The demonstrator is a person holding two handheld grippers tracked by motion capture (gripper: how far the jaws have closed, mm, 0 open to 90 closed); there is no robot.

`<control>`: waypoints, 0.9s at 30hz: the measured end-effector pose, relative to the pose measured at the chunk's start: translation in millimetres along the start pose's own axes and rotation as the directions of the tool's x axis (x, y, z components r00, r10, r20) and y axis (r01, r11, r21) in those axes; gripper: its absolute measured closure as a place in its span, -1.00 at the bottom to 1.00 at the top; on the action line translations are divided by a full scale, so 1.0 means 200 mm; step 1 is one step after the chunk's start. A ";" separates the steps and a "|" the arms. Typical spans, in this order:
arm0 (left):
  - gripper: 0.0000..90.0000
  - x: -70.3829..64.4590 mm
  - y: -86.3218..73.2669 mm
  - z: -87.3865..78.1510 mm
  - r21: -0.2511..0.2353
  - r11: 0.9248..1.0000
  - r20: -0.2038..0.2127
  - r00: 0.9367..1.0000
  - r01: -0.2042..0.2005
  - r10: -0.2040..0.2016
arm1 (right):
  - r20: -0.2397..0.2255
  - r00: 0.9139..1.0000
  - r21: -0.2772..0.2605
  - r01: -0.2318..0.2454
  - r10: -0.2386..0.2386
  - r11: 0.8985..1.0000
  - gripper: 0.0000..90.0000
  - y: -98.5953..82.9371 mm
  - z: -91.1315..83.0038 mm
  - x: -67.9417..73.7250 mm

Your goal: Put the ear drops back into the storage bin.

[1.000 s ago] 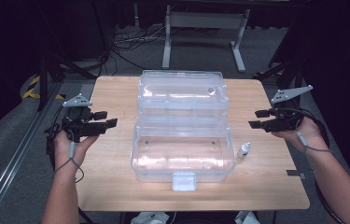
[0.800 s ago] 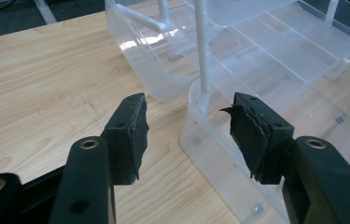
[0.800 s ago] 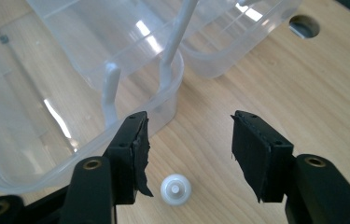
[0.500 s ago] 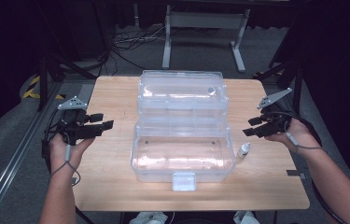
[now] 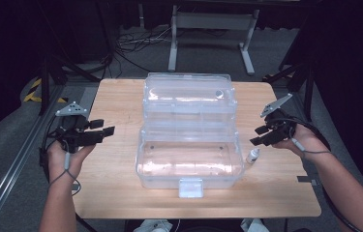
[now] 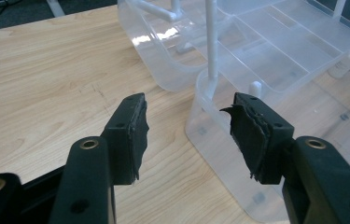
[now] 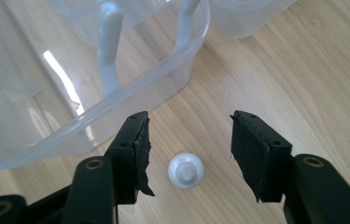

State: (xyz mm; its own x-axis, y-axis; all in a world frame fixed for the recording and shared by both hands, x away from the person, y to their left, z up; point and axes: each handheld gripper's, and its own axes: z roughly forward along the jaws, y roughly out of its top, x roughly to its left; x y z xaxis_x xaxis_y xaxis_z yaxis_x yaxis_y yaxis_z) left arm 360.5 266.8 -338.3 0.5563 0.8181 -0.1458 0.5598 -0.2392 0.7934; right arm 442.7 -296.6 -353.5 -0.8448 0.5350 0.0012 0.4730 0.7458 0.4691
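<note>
Left tool [image 5: 102, 129] hangs over the left edge of the worktop [image 5: 111, 193], jaws spread and holding nothing; in the left gripper view it faces the left end wall of the clear tiered box [image 5: 189, 164], near it but apart. The box stands open at the middle of the worktop, lower tub toward the near edge, trays stepped back toward the far edge. Bare wood lies left of the box, so that tool has open room. Small white dropper bottle [image 5: 253, 155] stands upright just beside the tub's right end wall. Right tool [image 5: 261, 136] is poised above and right of the bottle, released; the right gripper view looks down on the bottle's cap [image 7: 185, 170] centred between the spread jaws. Judgement: the step in hand is the approach to grasp the bottle. Next move calls for a straight descent and closing on the bottle's body. Clearance is tight on the box side; open toward the right edge.
</note>
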 end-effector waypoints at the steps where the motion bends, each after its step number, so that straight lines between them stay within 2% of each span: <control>1: 0.03 0.00 0.00 0.00 0.000 1.000 -0.001 1.000 0.000 0.000 | -0.003 1.000 0.004 0.000 0.000 1.000 0.05 0.00 0.00 0.00; 11: 0.03 0.00 -0.01 -0.01 -0.001 1.000 -0.001 1.000 0.009 -0.009 | -0.011 1.000 0.064 0.008 -0.007 0.998 0.05 -0.01 0.05 0.00; 17: 0.03 0.01 0.00 0.00 0.004 1.000 0.003 1.000 0.007 -0.007 | -0.019 1.000 0.109 0.016 -0.014 0.994 0.07 -0.02 0.08 0.01; 24: 0.03 0.01 -0.01 0.00 0.003 1.000 0.002 1.000 0.006 -0.006 | -0.028 0.999 0.139 0.020 -0.016 0.990 0.06 -0.03 0.11 0.00; 27: 0.03 0.00 0.00 0.00 0.006 1.000 0.003 1.000 0.007 -0.007 | -0.025 0.999 0.169 0.024 -0.020 0.985 0.07 -0.05 0.14 0.00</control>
State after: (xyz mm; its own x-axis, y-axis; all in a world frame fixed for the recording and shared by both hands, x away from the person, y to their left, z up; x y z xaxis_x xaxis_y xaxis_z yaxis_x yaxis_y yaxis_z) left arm 360.8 267.3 -339.2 0.5546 0.8179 -0.1531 0.5672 -0.2369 0.7888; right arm 445.5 -293.0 -381.9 -0.8603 0.5096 0.0138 0.4878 0.8150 0.3128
